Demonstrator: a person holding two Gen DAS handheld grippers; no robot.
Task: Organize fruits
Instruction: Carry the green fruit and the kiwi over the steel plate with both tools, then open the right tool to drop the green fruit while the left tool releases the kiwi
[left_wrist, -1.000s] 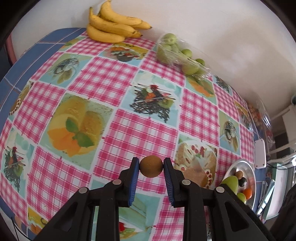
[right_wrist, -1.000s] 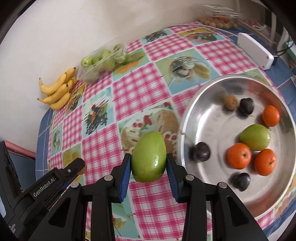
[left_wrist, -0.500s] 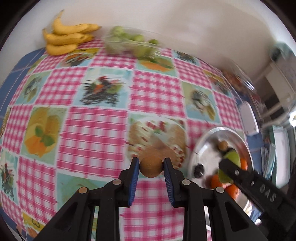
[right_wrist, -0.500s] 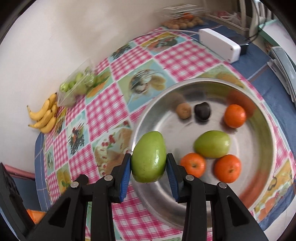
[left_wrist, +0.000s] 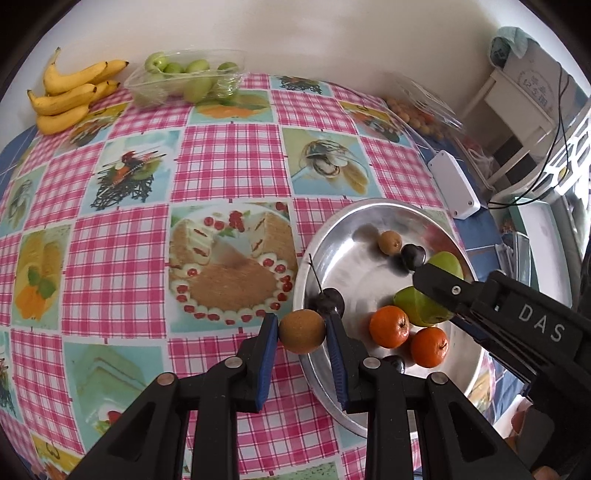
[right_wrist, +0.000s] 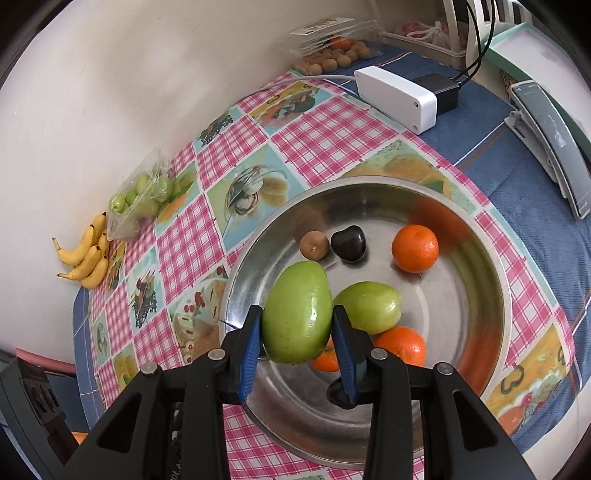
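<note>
Both fruits have been carried over from the bare cloth to the metal bowl (right_wrist: 491, 266), the small brown fruit (left_wrist: 302, 331) squeezed in the left gripper (left_wrist: 301, 334) at the rim and the big green fruit (right_wrist: 297, 312) squeezed in the right gripper (right_wrist: 298, 325) right over the middle (so dropping them in looks close).

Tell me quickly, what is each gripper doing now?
Left gripper: closed on a small brown fruit.
Right gripper: closed on a large green fruit.

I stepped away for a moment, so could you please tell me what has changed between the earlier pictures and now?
Both tongs have carried their fruit across the checked tablecloth toward the metal bowl. The right tongs now hold the green fruit over the bowl; the left tongs hold the brown fruit at the bowl's rim. Nothing was taken or released. The bananas and the fruit in the bowl stayed put.
</note>
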